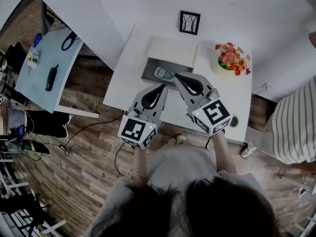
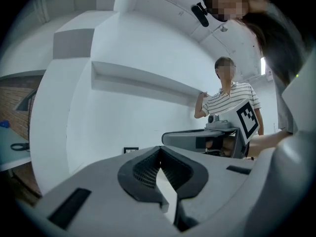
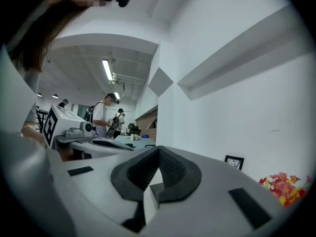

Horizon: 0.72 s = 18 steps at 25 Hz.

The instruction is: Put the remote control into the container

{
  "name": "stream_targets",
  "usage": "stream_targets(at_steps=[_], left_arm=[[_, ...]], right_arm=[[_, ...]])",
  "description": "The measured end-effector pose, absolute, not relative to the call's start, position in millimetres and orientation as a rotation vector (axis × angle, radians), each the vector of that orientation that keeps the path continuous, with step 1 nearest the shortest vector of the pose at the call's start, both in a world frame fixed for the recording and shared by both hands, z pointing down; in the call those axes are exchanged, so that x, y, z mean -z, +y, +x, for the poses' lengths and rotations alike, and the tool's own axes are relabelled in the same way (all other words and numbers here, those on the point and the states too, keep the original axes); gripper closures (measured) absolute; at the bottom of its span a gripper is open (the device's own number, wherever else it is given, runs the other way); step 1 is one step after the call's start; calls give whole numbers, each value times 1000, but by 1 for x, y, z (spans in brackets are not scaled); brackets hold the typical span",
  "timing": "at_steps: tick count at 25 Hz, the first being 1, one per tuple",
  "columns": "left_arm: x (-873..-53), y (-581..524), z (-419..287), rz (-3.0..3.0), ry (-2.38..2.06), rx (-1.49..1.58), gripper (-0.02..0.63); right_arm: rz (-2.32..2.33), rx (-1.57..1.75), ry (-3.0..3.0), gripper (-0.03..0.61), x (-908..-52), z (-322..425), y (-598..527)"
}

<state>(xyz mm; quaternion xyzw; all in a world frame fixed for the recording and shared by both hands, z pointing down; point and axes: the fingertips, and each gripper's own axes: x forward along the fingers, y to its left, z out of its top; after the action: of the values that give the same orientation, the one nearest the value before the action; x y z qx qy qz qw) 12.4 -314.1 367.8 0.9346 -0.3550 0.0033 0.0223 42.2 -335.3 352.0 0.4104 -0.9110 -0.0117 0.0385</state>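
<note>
Your remote control [image 1: 163, 73] lies flat inside the grey container [image 1: 148, 75], toward its left end, with its greenish screen facing up. Nothing else can be made out in the container. It sits open on the white tabletop [image 1: 133, 53], near the middle of the far edge, and a pale flat lid [image 1: 173, 49] lies just behind it, touching its far side.

You hold both grippers above the near half of the tabletop, pointing toward the wall. The left gripper [image 1: 162, 86] has its jaws closed tip to tip with nothing between them, and it hangs just short of the container's near side. The right gripper [image 1: 176, 76] also has its jaws closed and empty. In the head view its tip overlaps the container's near right part, just beside the remote control.

A pot of red and yellow flowers [image 1: 232, 58] stands at the far right corner of the tabletop, well clear of the container. A small black picture frame [image 1: 189, 22] leans on the wall behind the far edge. A person in a striped shirt [image 1: 296, 127] stands off the right edge.
</note>
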Motion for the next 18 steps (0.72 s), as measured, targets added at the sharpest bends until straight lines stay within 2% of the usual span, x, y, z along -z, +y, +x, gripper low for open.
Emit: stream_targets(at_steps=[18], left_arm=[[-338, -313, 42, 3028, -1050, 14, 611]], right_arm=[[1320, 197, -2814, 580, -324, 65, -331]])
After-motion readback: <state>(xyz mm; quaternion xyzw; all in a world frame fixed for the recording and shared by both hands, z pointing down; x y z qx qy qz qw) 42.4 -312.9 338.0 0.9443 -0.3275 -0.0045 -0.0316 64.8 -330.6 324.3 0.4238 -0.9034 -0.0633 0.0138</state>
